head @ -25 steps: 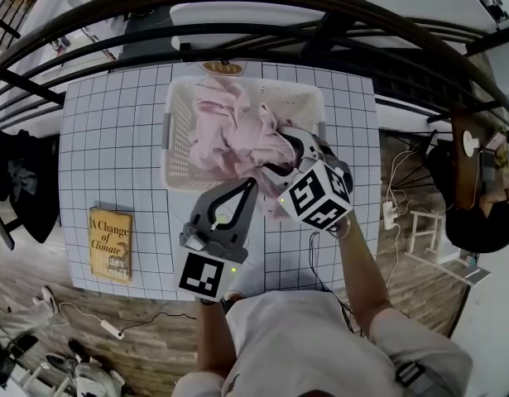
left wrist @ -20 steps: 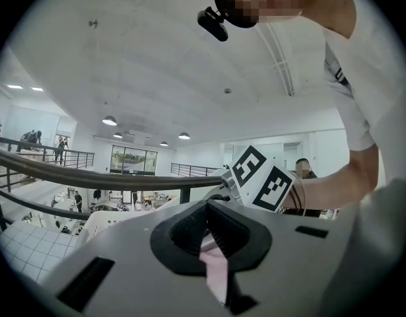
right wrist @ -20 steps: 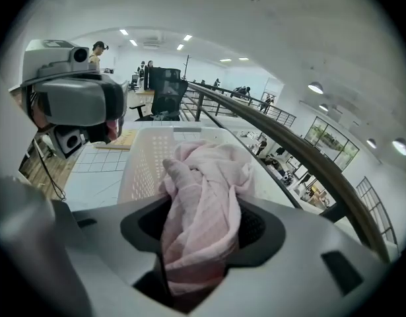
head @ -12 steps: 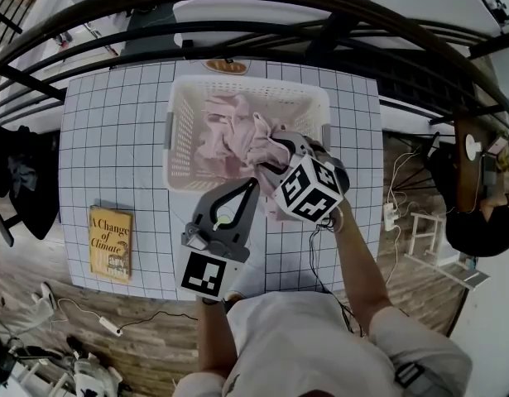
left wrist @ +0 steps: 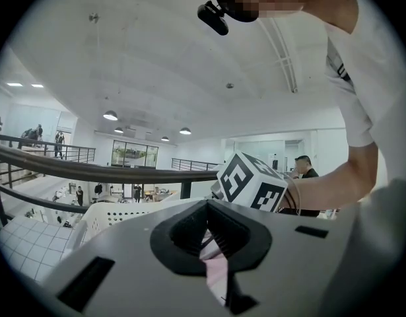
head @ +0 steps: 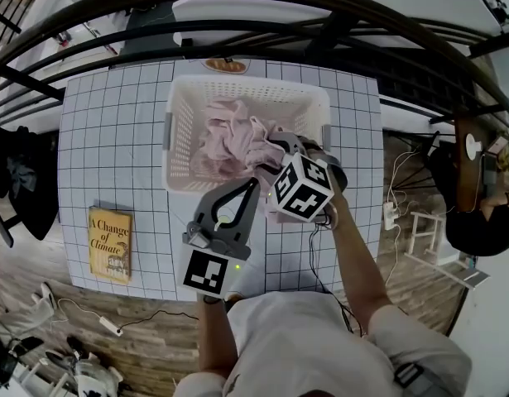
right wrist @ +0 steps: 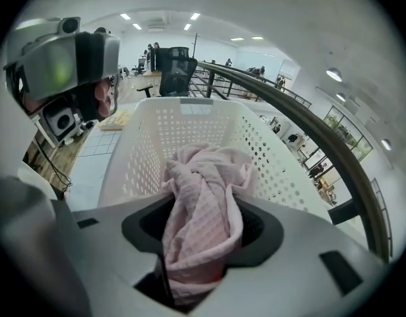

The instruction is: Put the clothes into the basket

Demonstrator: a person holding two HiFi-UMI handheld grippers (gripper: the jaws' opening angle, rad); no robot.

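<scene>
A white perforated basket (head: pixel 178 110) stands on the far middle of the gridded table. Crumpled pink cloth (head: pixel 231 139) lies inside it. My right gripper (head: pixel 276 152) tilts down over the basket's near right corner, shut on a thick bunch of the pink cloth (right wrist: pixel 201 207); its jaws have just been closing on that bunch. The basket's wall (right wrist: pixel 189 121) fills the right gripper view beyond. My left gripper (head: pixel 252 184) rests at the basket's near rim, jaws together. A thin pink strip (left wrist: pixel 214 269) shows pinched between them.
A yellow book (head: pixel 111 244) lies at the table's near left corner. A small orange object (head: pixel 223 66) sits just behind the basket. Black curved railings (head: pixel 320 23) run past the table's far edge. Bare gridded table (head: pixel 113 147) spreads left of the basket.
My right gripper has sunk toward the basket with the cloth. The pink heap that stood above the rim now lies lower inside. The left gripper has stayed put.
</scene>
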